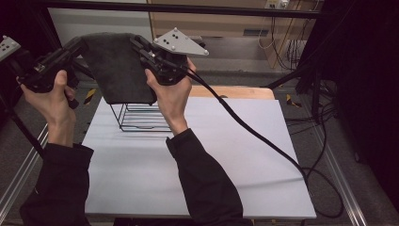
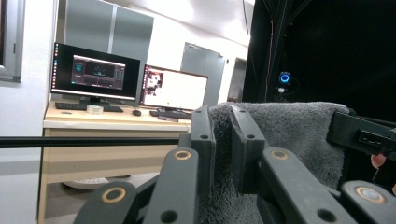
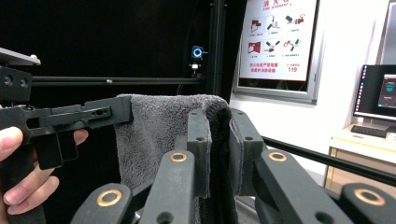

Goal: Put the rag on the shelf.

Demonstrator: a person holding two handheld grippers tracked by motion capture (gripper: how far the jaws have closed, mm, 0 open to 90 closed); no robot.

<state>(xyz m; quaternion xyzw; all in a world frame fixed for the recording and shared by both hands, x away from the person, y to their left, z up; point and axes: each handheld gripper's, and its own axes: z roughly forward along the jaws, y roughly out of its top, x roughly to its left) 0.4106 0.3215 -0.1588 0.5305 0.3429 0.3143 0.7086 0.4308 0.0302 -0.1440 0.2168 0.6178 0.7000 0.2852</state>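
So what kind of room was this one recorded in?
Probably a lab or office test space: two lit computer monitors on a wooden desk, a black metal frame around the white table, and a red-and-white wall poster.

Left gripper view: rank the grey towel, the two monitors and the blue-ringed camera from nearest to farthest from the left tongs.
1. Grey towel, pinched between the left tongs.
2. Blue-ringed camera, upper right, on the dark frame.
3. Monitors, left, on the far desk.

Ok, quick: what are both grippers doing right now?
Left gripper: shut on the dark grey towel.
Right gripper: shut on the same towel's other corner.
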